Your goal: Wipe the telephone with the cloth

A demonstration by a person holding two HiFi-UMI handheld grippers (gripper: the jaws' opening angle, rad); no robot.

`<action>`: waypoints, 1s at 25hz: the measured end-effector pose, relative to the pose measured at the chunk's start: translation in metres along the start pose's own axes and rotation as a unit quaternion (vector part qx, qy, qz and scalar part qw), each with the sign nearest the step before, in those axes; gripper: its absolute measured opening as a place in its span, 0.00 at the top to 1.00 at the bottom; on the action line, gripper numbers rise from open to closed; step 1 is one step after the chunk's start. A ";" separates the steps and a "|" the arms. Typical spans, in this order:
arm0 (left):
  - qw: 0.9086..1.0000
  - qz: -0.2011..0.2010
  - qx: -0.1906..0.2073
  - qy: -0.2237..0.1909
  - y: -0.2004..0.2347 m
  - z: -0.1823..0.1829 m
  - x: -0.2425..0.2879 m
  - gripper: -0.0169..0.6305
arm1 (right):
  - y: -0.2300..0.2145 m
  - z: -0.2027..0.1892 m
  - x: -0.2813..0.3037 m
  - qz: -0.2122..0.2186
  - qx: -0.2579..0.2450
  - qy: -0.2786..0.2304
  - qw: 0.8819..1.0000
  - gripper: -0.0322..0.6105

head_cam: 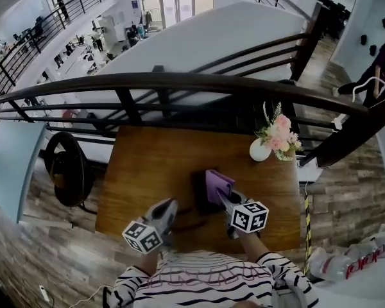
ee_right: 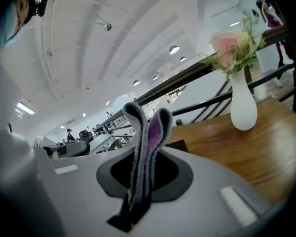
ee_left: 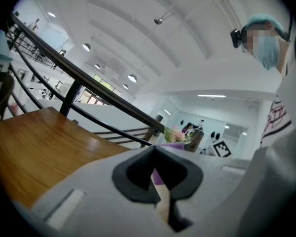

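Observation:
A dark telephone [head_cam: 201, 197] sits mid-table, partly covered by a folded purple cloth [head_cam: 218, 183]. My right gripper [head_cam: 224, 196] is shut on that cloth and holds it against the phone's right side. In the right gripper view the cloth [ee_right: 147, 142] stands up in a loop from the closed jaws, and a dark corner of the telephone [ee_right: 178, 145] shows just behind it. My left gripper [head_cam: 169, 208] hovers left of the phone near the table's front, its pads meeting with nothing between them [ee_left: 155, 181]. A sliver of the purple cloth [ee_left: 159, 177] shows beyond them.
The wooden table [head_cam: 151, 165] stands against a dark railing [head_cam: 179, 81] over an open drop. A white vase of pink flowers [head_cam: 261, 149] stands at the table's back right, also seen close by in the right gripper view [ee_right: 243, 108]. A person walks at far right [head_cam: 382, 63].

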State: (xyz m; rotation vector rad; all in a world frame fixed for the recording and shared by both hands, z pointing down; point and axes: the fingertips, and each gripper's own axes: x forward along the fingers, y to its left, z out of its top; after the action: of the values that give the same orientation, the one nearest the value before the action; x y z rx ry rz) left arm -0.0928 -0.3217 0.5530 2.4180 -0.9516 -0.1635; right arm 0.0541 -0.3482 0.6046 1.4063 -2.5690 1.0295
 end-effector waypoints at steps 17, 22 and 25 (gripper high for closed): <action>0.999 0.038 -0.026 -0.009 0.040 0.008 -0.014 0.97 | 0.000 -0.040 0.114 0.025 0.006 0.122 0.992 0.89; 0.999 0.033 -0.025 -0.006 0.031 0.005 -0.005 0.97 | -0.038 -0.031 0.096 -0.017 0.010 0.119 0.993 0.89; 0.999 0.027 -0.024 -0.004 0.027 0.002 0.001 0.97 | -0.064 -0.031 0.084 -0.044 0.016 0.115 0.992 0.89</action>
State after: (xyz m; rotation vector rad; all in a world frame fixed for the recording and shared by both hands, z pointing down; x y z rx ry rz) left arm -0.1083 -0.3396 0.5655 2.3475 -1.0057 -0.1745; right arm 0.0453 -0.4160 0.6901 1.3077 -2.3175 1.1492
